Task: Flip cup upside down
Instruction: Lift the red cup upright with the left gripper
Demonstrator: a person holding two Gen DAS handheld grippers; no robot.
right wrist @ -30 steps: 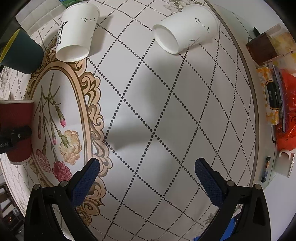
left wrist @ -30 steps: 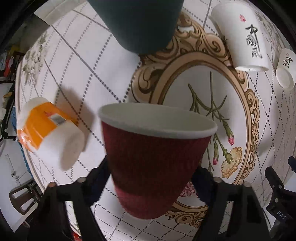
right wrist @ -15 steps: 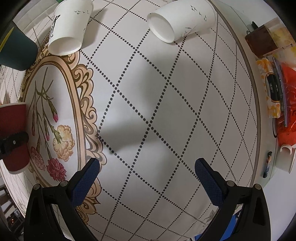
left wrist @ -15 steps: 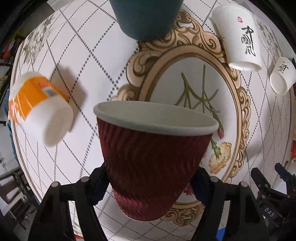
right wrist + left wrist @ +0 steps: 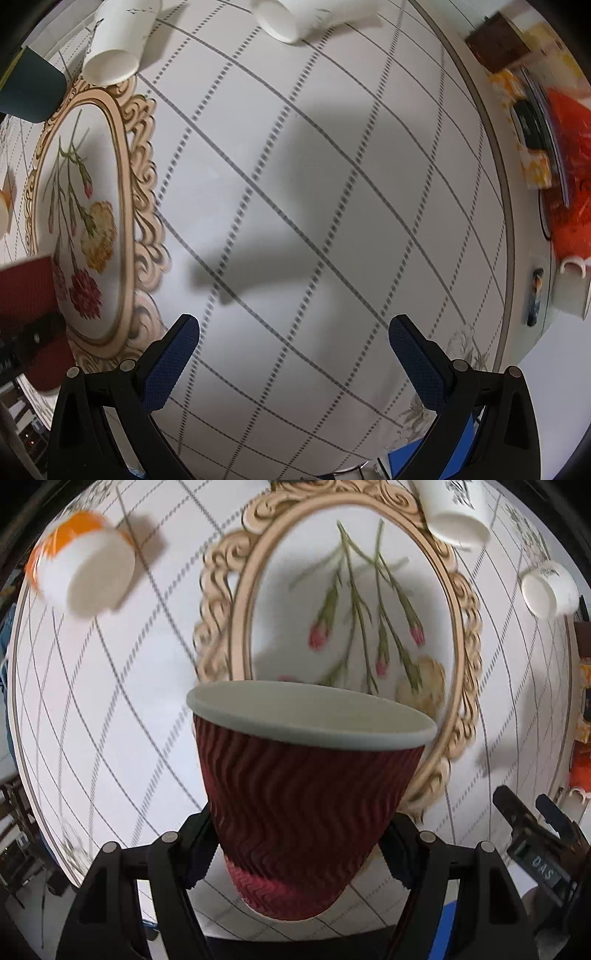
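Note:
A dark red ripple paper cup (image 5: pixel 299 801) with a pale rim is held upright in my left gripper (image 5: pixel 295 845), lifted above the table. The blue pads press its lower sides. The cup also shows at the left edge of the right wrist view (image 5: pixel 26 295). My right gripper (image 5: pixel 293 354) is open and empty above the white dotted-grid tablecloth (image 5: pixel 295 184).
An orange and white cup (image 5: pixel 85 572) lies on its side at the far left. Two white printed cups (image 5: pixel 454 509) (image 5: pixel 546 590) lie at the far right. A dark teal cup (image 5: pixel 29 92) stands behind the ornate floral oval. Clutter (image 5: pixel 554 147) lies past the table's right edge.
My left gripper has lifted the red cup higher and drawn it back, so the table and the other cups look farther away. The right gripper has also risen and stays open.

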